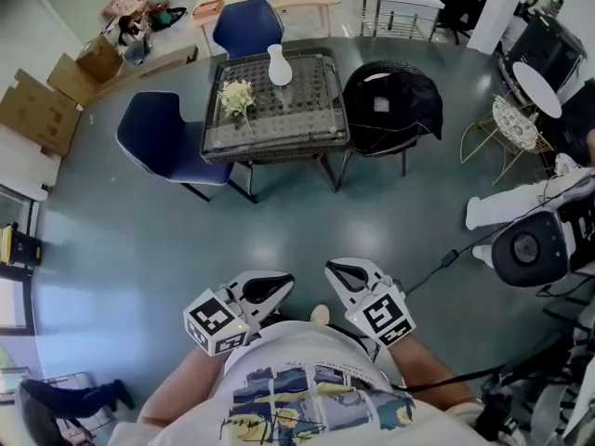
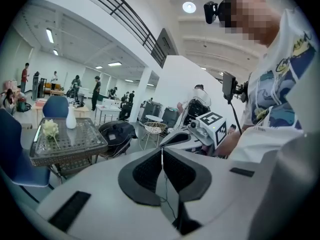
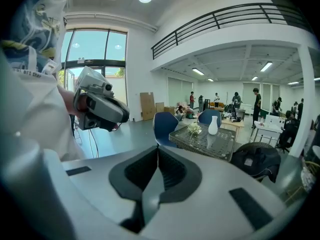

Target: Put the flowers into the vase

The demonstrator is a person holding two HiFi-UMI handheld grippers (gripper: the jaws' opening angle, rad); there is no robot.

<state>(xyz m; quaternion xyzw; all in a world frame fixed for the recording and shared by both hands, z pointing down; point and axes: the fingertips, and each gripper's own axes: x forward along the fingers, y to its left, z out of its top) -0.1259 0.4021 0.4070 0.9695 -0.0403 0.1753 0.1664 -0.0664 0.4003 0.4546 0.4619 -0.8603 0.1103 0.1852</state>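
Note:
A bunch of pale yellow flowers (image 1: pixel 237 98) lies on the left part of a glass-topped wicker table (image 1: pixel 307 119), far ahead of me. A white vase (image 1: pixel 279 66) stands upright at the table's far edge. Both show small in the left gripper view, flowers (image 2: pixel 50 129) and vase (image 2: pixel 71 119), and in the right gripper view, flowers (image 3: pixel 194 128) and vase (image 3: pixel 213 125). My left gripper (image 1: pixel 281 282) and right gripper (image 1: pixel 337 271) are held close to my body, far from the table. Each has its jaws pressed together with nothing between them.
Blue chairs stand left (image 1: pixel 167 142) and behind (image 1: pixel 246 24) the table; a chair with a black bag (image 1: pixel 395 100) stands at its right. A white wire chair (image 1: pixel 513 128) and a white robot base (image 1: pixel 530 240) are at the right. Cardboard boxes (image 1: pixel 42 110) line the left wall.

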